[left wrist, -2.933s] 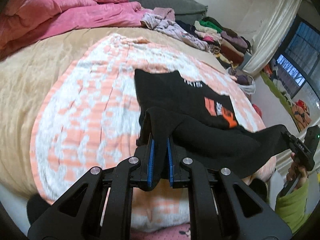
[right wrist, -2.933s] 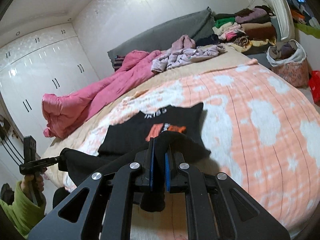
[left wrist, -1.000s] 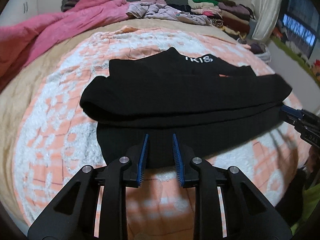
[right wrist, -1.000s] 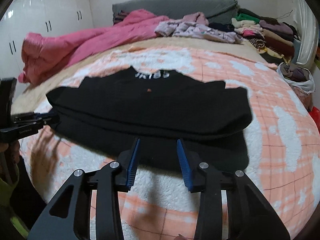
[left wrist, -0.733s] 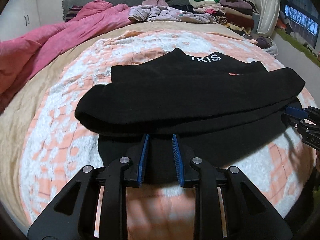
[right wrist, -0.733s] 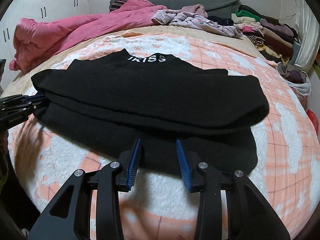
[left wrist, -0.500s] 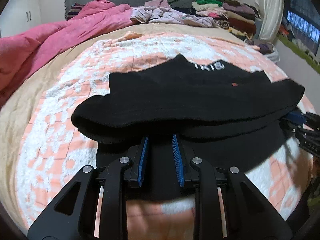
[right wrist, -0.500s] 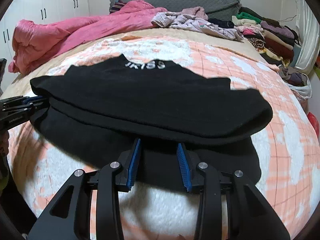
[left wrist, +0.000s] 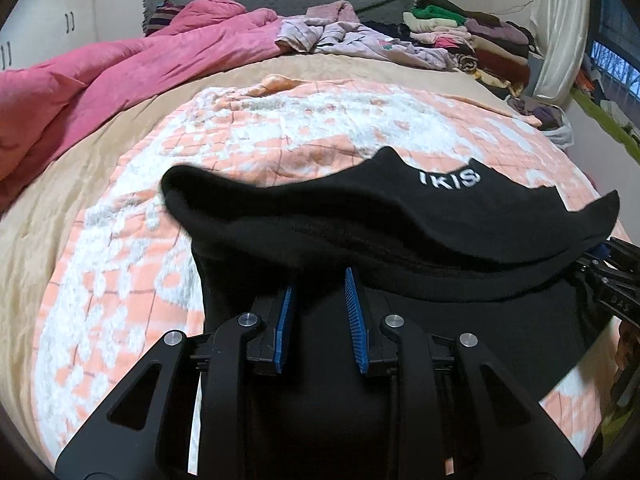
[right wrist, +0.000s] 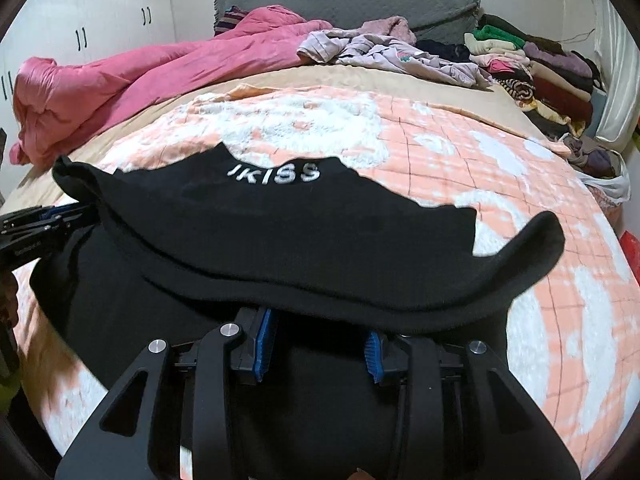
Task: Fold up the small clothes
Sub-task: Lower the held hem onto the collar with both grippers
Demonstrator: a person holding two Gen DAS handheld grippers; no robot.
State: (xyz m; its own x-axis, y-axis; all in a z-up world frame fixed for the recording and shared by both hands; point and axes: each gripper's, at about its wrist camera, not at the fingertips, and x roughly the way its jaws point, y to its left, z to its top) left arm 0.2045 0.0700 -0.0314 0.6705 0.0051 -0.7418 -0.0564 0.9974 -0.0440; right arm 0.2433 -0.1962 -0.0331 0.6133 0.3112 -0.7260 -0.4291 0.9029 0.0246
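A black garment (left wrist: 400, 216) with white letters at its collar lies on the orange and white blanket (left wrist: 120, 248), its lower part folded up over the rest. It also shows in the right wrist view (right wrist: 304, 240). My left gripper (left wrist: 318, 280) is open, its fingertips under the near folded edge. My right gripper (right wrist: 318, 320) is open too, fingertips hidden under the folded edge. The right gripper shows at the garment's right end in the left wrist view (left wrist: 600, 264). The left gripper shows at its left end in the right wrist view (right wrist: 52, 220).
A pink quilt (right wrist: 120, 76) lies heaped at the back left of the bed. Loose pale clothes (right wrist: 380, 52) and a stack of folded clothes (right wrist: 540, 68) sit at the back right. A bag of clothes (right wrist: 600, 168) stands beside the bed. White wardrobes (right wrist: 80, 20) line the left wall.
Both grippers let go of the garment after folding its lower part up. They have since moved forward, so that their open fingers reach under the folded edge.
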